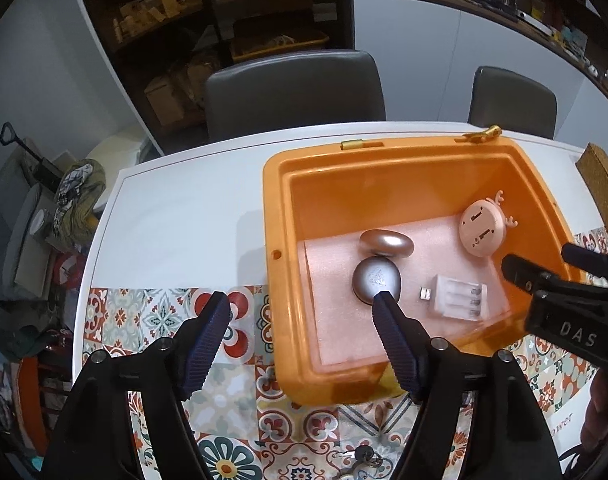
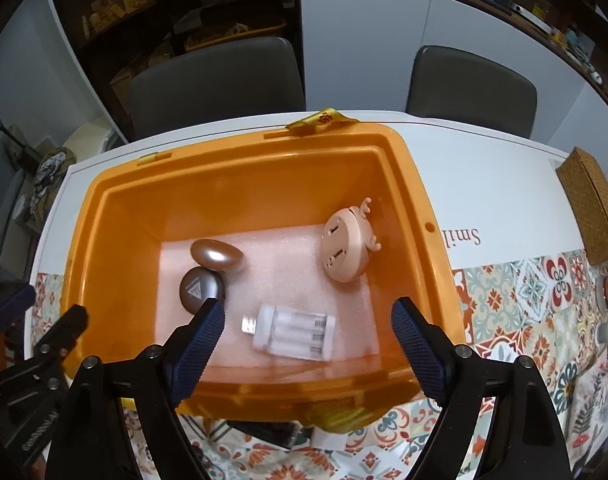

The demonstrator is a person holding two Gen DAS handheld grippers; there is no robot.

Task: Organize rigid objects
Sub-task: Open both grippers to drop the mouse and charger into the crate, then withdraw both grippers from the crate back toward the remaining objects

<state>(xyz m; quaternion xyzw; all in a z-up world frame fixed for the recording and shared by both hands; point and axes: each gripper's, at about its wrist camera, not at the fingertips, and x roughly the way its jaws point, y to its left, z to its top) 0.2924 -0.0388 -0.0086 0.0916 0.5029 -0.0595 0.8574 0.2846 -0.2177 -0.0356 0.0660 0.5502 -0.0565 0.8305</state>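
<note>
With four items padded on foam inside the bin (image 2: 104,216), both hand-held grippers (image 1: 302,304) (image 2: 308,312) hang wide, empty.

Open-topped orange plastic bin (image 2: 420,216): centre foam floor free. Obstacles: two oval metallic cases (image 2: 208,270) left, pink round antlered gadget (image 2: 346,250) right wall, clear battery charger (image 2: 294,332) front.
</note>
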